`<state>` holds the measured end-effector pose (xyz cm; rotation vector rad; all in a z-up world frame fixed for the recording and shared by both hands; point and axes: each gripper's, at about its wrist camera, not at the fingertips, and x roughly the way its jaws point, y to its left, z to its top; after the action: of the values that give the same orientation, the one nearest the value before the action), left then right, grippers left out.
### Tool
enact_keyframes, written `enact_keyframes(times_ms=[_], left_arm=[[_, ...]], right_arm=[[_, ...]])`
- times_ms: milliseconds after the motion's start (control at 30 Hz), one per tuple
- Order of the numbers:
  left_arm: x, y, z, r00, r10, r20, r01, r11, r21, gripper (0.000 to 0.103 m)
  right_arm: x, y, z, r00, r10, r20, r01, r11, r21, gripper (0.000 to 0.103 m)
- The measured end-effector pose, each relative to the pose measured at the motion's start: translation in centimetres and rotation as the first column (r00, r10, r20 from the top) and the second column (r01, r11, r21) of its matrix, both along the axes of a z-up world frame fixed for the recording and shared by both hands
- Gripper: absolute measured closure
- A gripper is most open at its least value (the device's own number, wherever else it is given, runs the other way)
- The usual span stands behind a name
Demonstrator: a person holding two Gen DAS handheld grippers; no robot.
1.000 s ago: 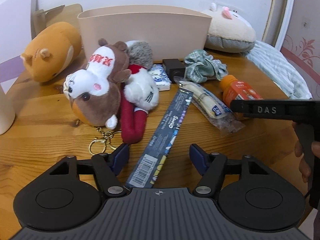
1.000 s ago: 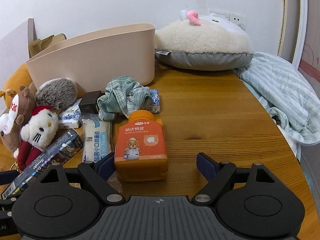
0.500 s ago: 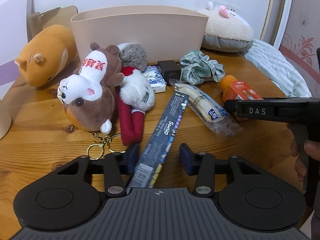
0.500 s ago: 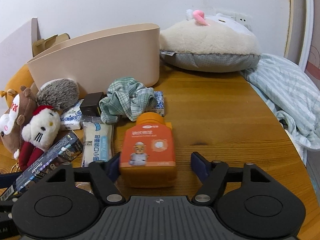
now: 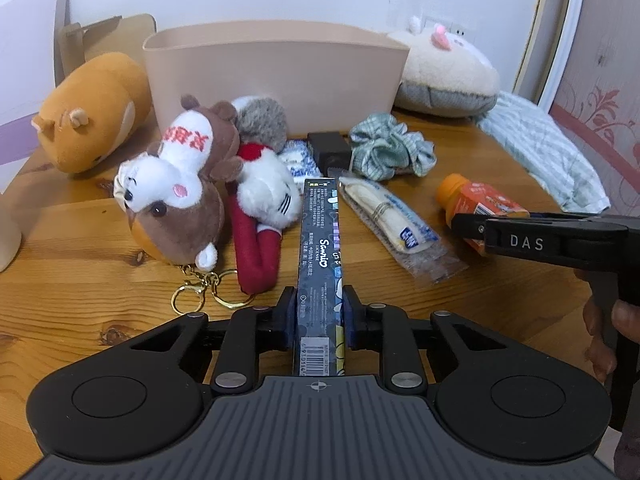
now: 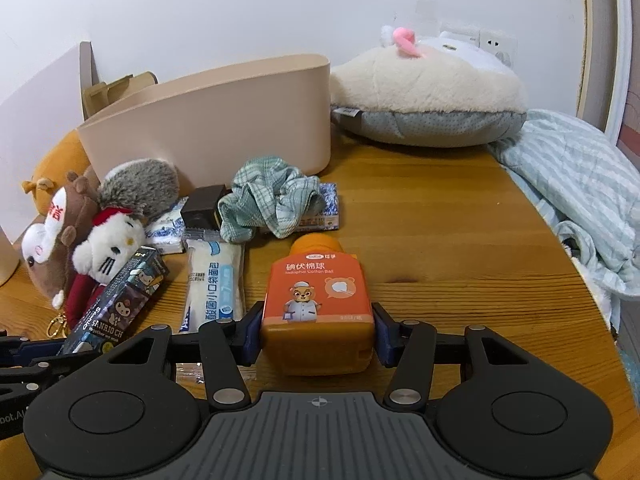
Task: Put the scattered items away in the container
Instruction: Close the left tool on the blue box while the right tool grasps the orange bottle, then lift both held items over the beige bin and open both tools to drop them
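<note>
My left gripper (image 5: 318, 316) is shut on the near end of a long dark box (image 5: 322, 248) that points away toward the beige container (image 5: 276, 80). My right gripper (image 6: 318, 336) is shut on the base of an orange cotton-ball bottle (image 6: 318, 300) lying on the wooden table (image 6: 440, 248). The box (image 6: 120, 300) and the container (image 6: 224, 120) also show in the right wrist view. The right gripper's side (image 5: 552, 240) shows at the right of the left wrist view, over the bottle (image 5: 476, 200).
In front of the container lie a brown monkey plush (image 5: 180, 184), a white cat plush (image 5: 268, 196), a grey furry toy (image 5: 262, 120), a wrapped snack (image 5: 392, 224), a green scrunchie (image 5: 388, 152), a black box (image 5: 328, 146) and tissue packs (image 6: 324, 208). An orange plush (image 5: 92, 108) and a cushion (image 6: 428, 96) flank it.
Both grippers have closed: the left on the dark box, which swung straight between its fingers, and the right on the orange bottle. Both moved slightly forward.
</note>
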<state>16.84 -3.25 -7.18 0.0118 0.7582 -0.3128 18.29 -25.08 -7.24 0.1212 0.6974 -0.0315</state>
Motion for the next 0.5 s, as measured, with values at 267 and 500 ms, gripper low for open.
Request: enact_keyframes(times_ms=[267,500], left_arm=[[-0.9,1.1,1.6,0.999,0.030,0.028,-0.029,0.998,-0.051,0.080],[-0.6,2.2,4.9,0.994,0.054,0.097,-0.044,0.994,-0.099,0.080]], right_arm=[[-1.6,0.0,1.5,0.999,-0.005,0.044,0.005,1.000,0.014,0.053],[-2.2,0.3,4.6,0.993,0.004,0.120,-0.004,1.000,0.002,0.053]])
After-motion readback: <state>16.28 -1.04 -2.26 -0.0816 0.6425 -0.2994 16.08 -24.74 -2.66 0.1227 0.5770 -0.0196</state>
